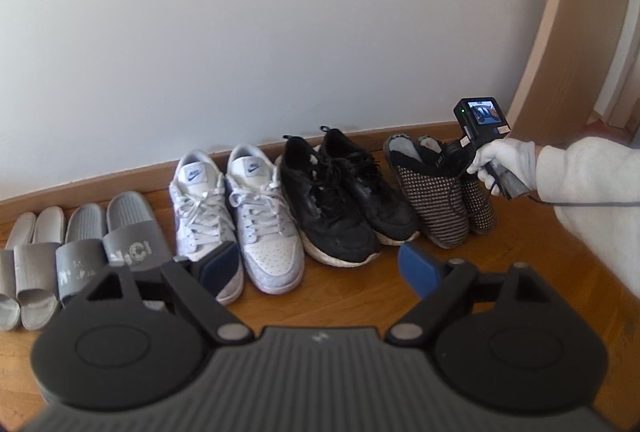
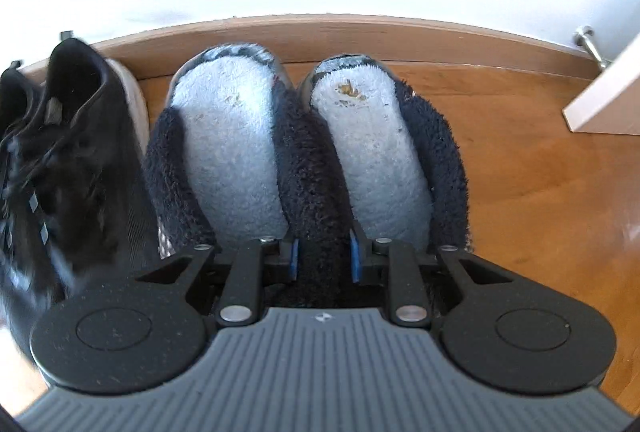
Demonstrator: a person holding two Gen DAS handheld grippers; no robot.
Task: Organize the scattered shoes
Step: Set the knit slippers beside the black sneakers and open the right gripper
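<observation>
My right gripper (image 2: 324,256) is clamped on the touching fuzzy inner edges of the two slippers (image 2: 360,144), which sit by the wall at the row's end beside the black sneakers (image 1: 340,200). My left gripper (image 1: 320,268) gapes wide, holding nothing, over the floor (image 1: 360,296).

Ten shoes stand in a row along the wall, in five pairs. Two light grey slides (image 1: 32,260), two darker grey slides (image 1: 108,248), two white sneakers (image 1: 236,216), two black sneakers (image 1: 340,200) and two fleece-lined slippers (image 1: 436,200). Two tongs are in view, left (image 1: 318,268) and right (image 2: 324,258).
</observation>
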